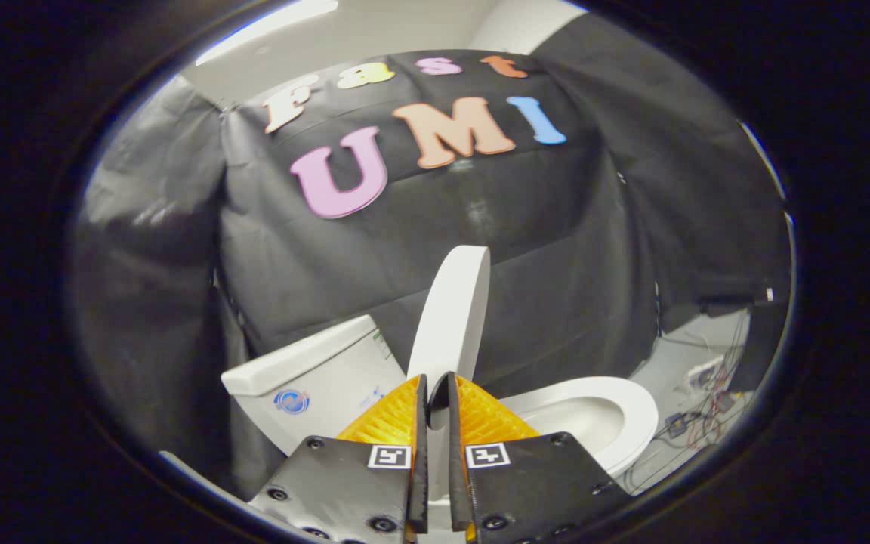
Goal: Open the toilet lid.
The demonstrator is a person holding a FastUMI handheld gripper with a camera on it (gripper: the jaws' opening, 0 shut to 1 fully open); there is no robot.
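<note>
Lid point(451, 310) of the toilet stands almost upright now, seen nearly edge-on, rising just ahead of the fingers and leaning a little toward the tank point(314, 381). The gripper point(438, 385) has its two fingers nearly closed, with only a narrow gap between them, and the lower edge of the lid seems to sit in this gap; whether both fingers really press on it I cannot tell, because the tips cover the contact. Beside the fingers, on the side away from the tank, the seat point(616, 423) lies flat and the bowl is open to view. I judge that the lifting step is close to its end (the lid is already past the hard part of its swing). The next move probably calls for a small push toward the tank until the lid rests there, and then for opening the fingers and drawing back slowly, so the lid does not fall forward again.
</note>
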